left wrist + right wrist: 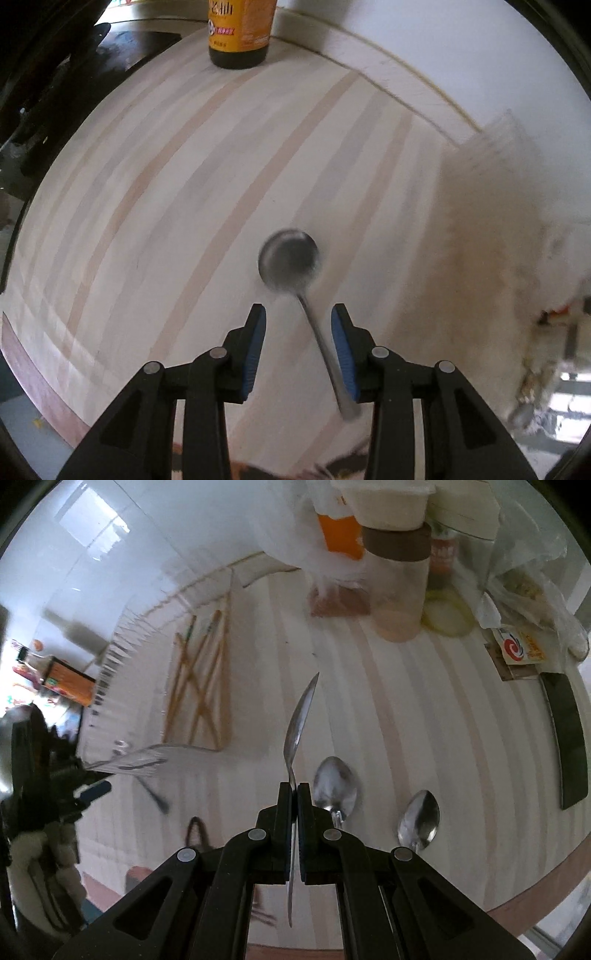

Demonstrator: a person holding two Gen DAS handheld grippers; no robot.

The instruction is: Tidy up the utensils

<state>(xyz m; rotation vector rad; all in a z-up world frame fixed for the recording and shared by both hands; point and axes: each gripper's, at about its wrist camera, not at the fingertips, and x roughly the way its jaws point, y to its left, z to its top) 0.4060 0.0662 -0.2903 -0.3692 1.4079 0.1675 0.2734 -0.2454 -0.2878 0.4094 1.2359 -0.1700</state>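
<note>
The right gripper (294, 788), matte black plastic, has its jaws pinched tight on the thin neck of a polished steel spoon (300, 720). The spoon is seen edge-on, its curved bowl rising past the fingertips toward twelve o'clock and its flat handle running back between the fingers.

Just beyond, at about one and two o'clock of those fingertips, two more spoons (335, 781) lie bowl-up on the pale striped wooden table (424, 709), smooth and mirror-bright. Farther off at ten o'clock a clear ribbed plastic tray (110, 657) holds crossed wooden chopsticks (199, 672). At the far edge stand a clear jar with a brown lid (400, 587) and crinkled plastic bags (524, 557).

The left gripper (298, 314) has its blue ribbed pads (341, 354) standing apart. A blurred metal spoon with a round bowl (289, 258) sits between them, its handle lying close along the right-hand pad, unclamped; whether it touches the table I cannot tell. A dark bottle with a yellow label (240, 33) stands far off at eleven o'clock.
</note>
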